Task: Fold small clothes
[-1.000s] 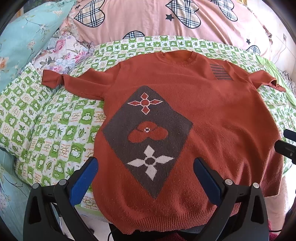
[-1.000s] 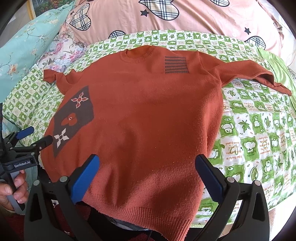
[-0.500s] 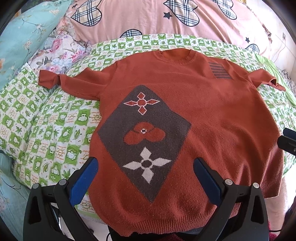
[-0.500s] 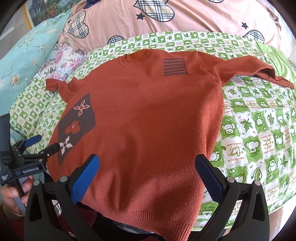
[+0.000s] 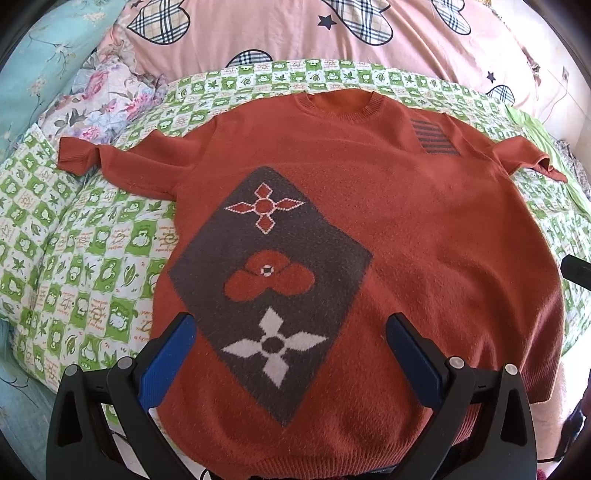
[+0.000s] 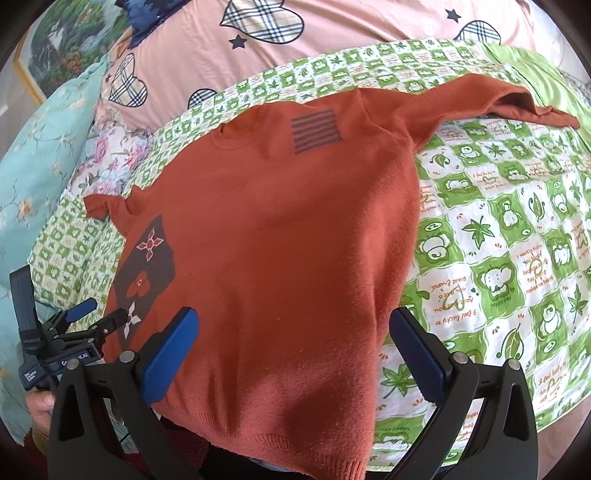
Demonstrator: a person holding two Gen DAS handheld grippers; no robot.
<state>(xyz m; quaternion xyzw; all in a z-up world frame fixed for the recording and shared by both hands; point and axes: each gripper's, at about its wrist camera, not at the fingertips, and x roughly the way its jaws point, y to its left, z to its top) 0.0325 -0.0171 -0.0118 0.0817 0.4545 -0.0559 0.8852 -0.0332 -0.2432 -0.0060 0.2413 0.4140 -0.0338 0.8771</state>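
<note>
A rust-orange knit sweater (image 5: 424,229) lies flat, face up, on a green-and-white checked blanket (image 5: 92,258), neck away from me, both short sleeves spread out. It has a grey diamond patch with flowers and a striped chest patch. It also shows in the right wrist view (image 6: 280,229). My left gripper (image 5: 290,332) is open and empty above the hem on the diamond patch side. My right gripper (image 6: 293,328) is open and empty above the hem on the other side. The left gripper (image 6: 98,312) shows at the left of the right wrist view.
A pink quilt with plaid hearts (image 5: 280,29) lies behind the sweater. A teal floral pillow (image 5: 44,48) and a flowered cloth (image 5: 99,92) lie at the back left. The blanket's front edge drops off just below the hem (image 6: 424,443). A framed picture (image 6: 55,48) hangs at the far left.
Both grippers have shifted a little forward over the sweater and the right one has tilted. Both stay open. The sweater has not moved.
</note>
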